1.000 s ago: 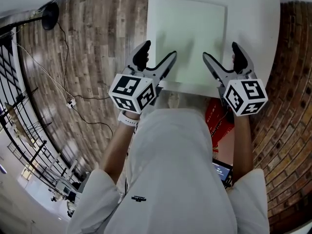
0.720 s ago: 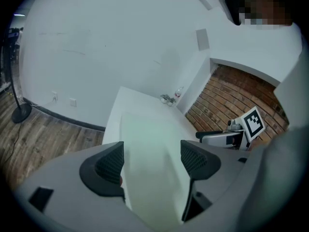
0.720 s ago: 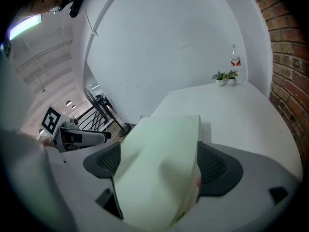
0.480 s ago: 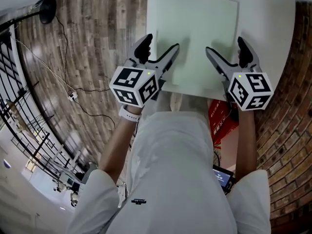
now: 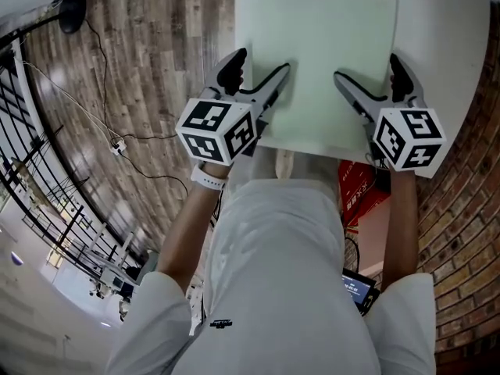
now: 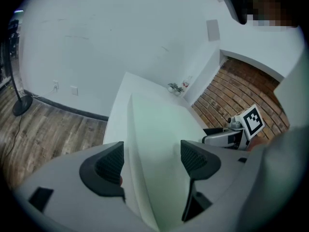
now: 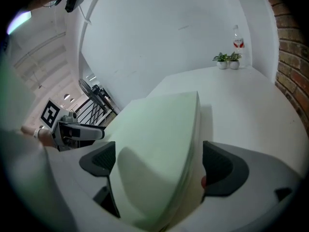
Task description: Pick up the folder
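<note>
Since 1 s ago the left gripper (image 5: 258, 73) & right gripper (image 5: 369, 73) were lowered astride side edges of the folder (image 5: 328, 61), jaws wide, nothing clamped (right's just opened further); folder lay flat on desk (image 5: 437, 37), grip & lift left undone.

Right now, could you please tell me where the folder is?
In the head view the folder lies flat on the white table, top centre, its near corners inside the open left gripper and the right gripper, whose jaws have just been opening.
</note>
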